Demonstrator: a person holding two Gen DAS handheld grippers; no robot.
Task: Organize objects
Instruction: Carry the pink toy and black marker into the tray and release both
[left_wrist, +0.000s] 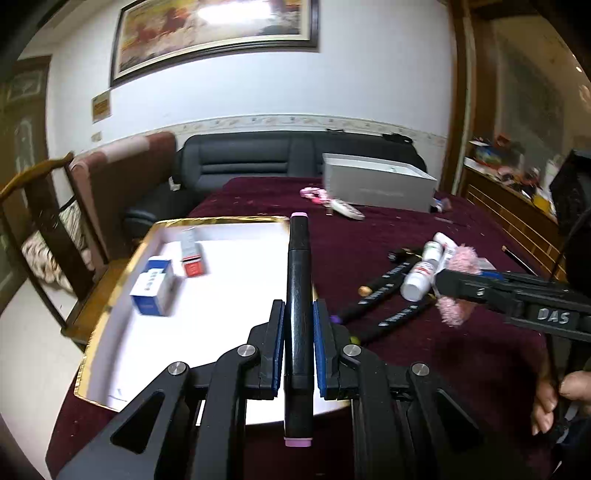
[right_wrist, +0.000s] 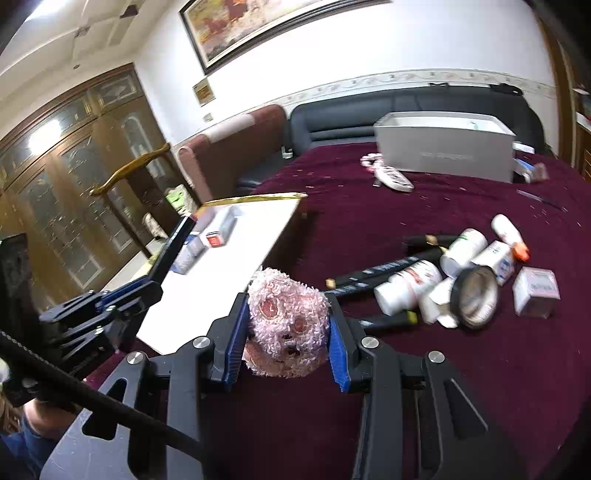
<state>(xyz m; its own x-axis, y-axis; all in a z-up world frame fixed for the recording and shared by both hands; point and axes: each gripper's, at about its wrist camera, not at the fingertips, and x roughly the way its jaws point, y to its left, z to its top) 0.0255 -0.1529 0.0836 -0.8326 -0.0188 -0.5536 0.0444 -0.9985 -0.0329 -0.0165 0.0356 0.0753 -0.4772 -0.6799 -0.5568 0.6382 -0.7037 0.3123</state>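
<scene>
My left gripper (left_wrist: 298, 321) is shut on a black marker with pink end caps (left_wrist: 298, 280) and holds it over the right edge of a white, gold-rimmed tray (left_wrist: 221, 295). Two small boxes, one blue (left_wrist: 153, 286) and one red-ended (left_wrist: 192, 254), lie in the tray. My right gripper (right_wrist: 288, 328) is shut on a fluffy pink plush toy (right_wrist: 288, 325) and holds it above the maroon cloth beside the tray (right_wrist: 221, 280). The right gripper (left_wrist: 458, 291) with the plush (left_wrist: 452, 312) also shows in the left wrist view.
A pile of white bottles (right_wrist: 410, 288), black markers (right_wrist: 376, 271), a round black tin (right_wrist: 476, 297) and a small pink box (right_wrist: 535, 291) lies on the maroon tablecloth (right_wrist: 498, 369). A grey open box (right_wrist: 443, 151) stands at the back. A wooden chair (left_wrist: 40, 229) stands to the left.
</scene>
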